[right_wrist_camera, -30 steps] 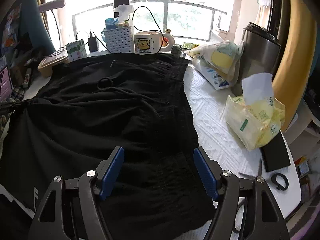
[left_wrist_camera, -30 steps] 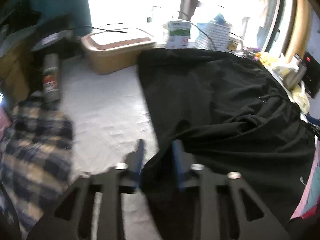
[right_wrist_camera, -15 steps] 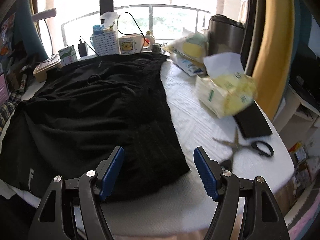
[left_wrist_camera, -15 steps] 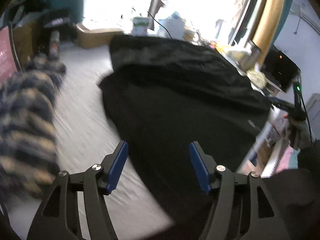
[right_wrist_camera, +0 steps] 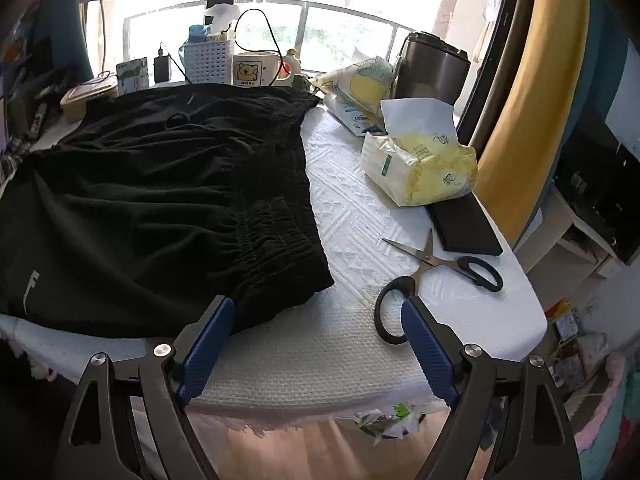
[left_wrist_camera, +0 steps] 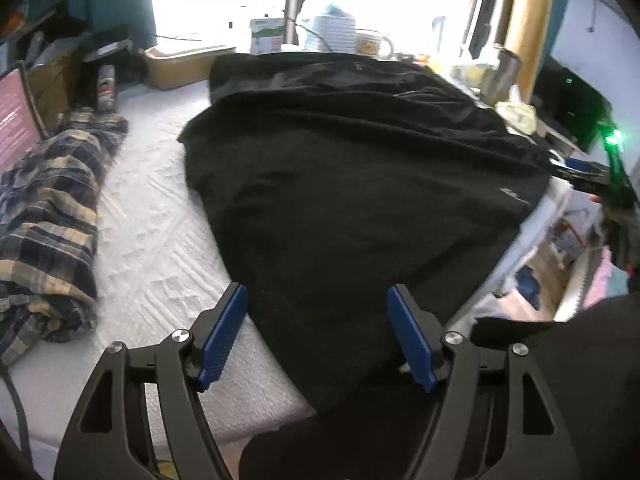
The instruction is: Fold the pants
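- A desk [right_wrist_camera: 352,216] with a white textured cover carries all the clutter.
- Black-handled scissors [right_wrist_camera: 436,268] lie open near the front right edge.
- A flat black slab [right_wrist_camera: 466,226] lies just beyond the scissors, touching a yellow tissue pack [right_wrist_camera: 420,168] with a white sheet sticking up.
- A dark steel canister [right_wrist_camera: 430,70] stands behind the pack.
- A white mug with a bear print [right_wrist_camera: 256,70] sits by the window, next to a white perforated basket [right_wrist_camera: 208,58].
- A tan lidded box [left_wrist_camera: 180,66] sits at the far left corner.
- A crumpled plaid cloth [left_wrist_camera: 48,216] lies along the left side.
- A spray can [left_wrist_camera: 106,88] lies beyond the cloth.
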Demonstrator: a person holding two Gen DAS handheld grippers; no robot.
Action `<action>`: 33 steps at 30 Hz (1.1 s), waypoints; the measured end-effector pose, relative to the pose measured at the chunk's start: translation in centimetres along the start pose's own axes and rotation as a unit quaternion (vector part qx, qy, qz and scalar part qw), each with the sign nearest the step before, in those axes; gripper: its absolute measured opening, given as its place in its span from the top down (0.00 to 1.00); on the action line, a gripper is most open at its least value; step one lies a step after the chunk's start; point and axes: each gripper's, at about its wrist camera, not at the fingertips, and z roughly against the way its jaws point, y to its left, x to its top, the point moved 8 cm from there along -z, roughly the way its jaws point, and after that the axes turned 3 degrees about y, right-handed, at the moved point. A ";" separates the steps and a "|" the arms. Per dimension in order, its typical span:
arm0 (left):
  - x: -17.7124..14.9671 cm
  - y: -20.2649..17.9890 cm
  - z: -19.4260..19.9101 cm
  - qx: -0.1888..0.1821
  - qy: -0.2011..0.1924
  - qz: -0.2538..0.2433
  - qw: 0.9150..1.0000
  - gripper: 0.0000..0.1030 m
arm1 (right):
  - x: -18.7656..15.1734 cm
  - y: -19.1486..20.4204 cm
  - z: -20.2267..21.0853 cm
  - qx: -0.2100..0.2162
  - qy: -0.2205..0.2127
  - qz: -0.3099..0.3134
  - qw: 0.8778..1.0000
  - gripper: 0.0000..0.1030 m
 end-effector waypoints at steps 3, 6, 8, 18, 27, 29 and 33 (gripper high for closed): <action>0.3 0.2 -0.5 0.020 -0.009 -0.005 1.000 0.33 | 0.1 -0.4 0.4 -0.015 -0.005 0.009 1.000 0.16; 0.8 0.5 -0.8 0.050 -0.018 -0.013 0.998 0.47 | -0.2 -0.8 0.4 -0.024 -0.004 0.017 1.000 0.16; 1.3 1.3 -0.9 0.059 -0.024 -0.003 0.998 0.62 | -0.3 -0.6 0.2 -0.027 -0.001 0.029 0.999 0.16; 2.7 3.4 -1.6 0.063 -0.036 0.019 0.997 0.94 | -0.1 -0.2 0.4 -0.051 -0.008 0.080 0.995 0.16; 4.4 4.6 -2.4 0.046 -0.033 0.038 0.998 0.98 | 0.3 1.5 -0.9 -0.047 -0.012 0.113 0.992 0.16; 5.1 5.3 -2.4 0.045 -0.037 0.049 0.997 0.99 | 1.3 3.2 -1.6 -0.028 -0.028 0.133 0.990 0.16; 6.7 7.1 -2.0 0.048 -0.047 0.063 0.996 0.99 | 3.3 5.6 -2.8 0.003 -0.044 0.154 0.987 0.16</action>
